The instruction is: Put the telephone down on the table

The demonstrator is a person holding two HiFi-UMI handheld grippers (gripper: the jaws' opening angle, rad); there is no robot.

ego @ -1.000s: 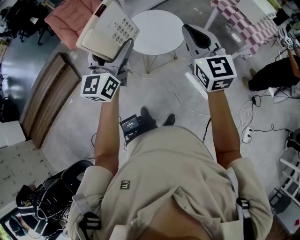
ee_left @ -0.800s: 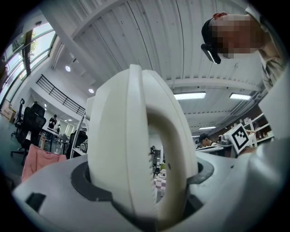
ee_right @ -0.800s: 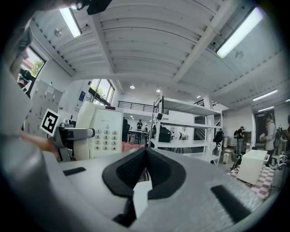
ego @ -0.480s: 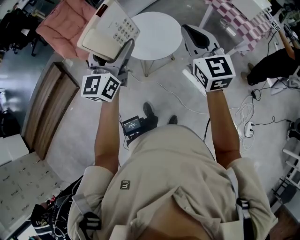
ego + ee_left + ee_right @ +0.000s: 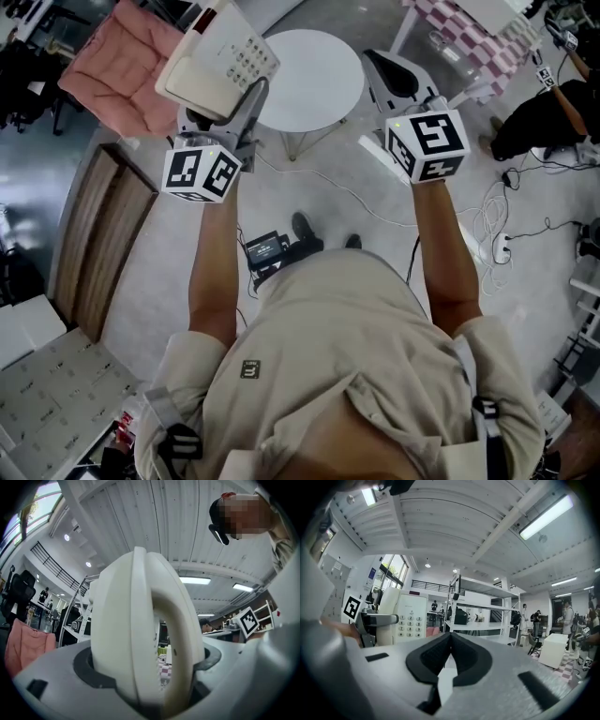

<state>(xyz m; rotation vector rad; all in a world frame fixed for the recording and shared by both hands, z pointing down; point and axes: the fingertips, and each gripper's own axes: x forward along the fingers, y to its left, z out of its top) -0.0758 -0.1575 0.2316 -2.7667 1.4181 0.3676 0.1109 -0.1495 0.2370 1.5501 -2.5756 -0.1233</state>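
Observation:
A cream telephone (image 5: 217,58) with a keypad is held up in the air, my left gripper (image 5: 221,111) shut on its lower part. In the left gripper view the telephone (image 5: 140,639) fills the space between the jaws, its handset on edge. The round white table (image 5: 314,70) stands on the floor just beyond and to the right of the telephone. My right gripper (image 5: 398,77) is level beside it, to the right, with its pads together and nothing in them. From the right gripper view (image 5: 449,649) the telephone (image 5: 407,618) appears at the left.
A pink chair (image 5: 117,61) is at the upper left and a wooden panel (image 5: 98,244) lies on the floor at the left. A checkered table (image 5: 469,37), floor cables (image 5: 487,225) and a person (image 5: 539,122) are at the right. A black box (image 5: 264,251) sits by the feet.
The floor, chair and wooden panel have slid in the head view as the person carries both grippers along. The hold on the telephone is unchanged, and the right jaws stay together.

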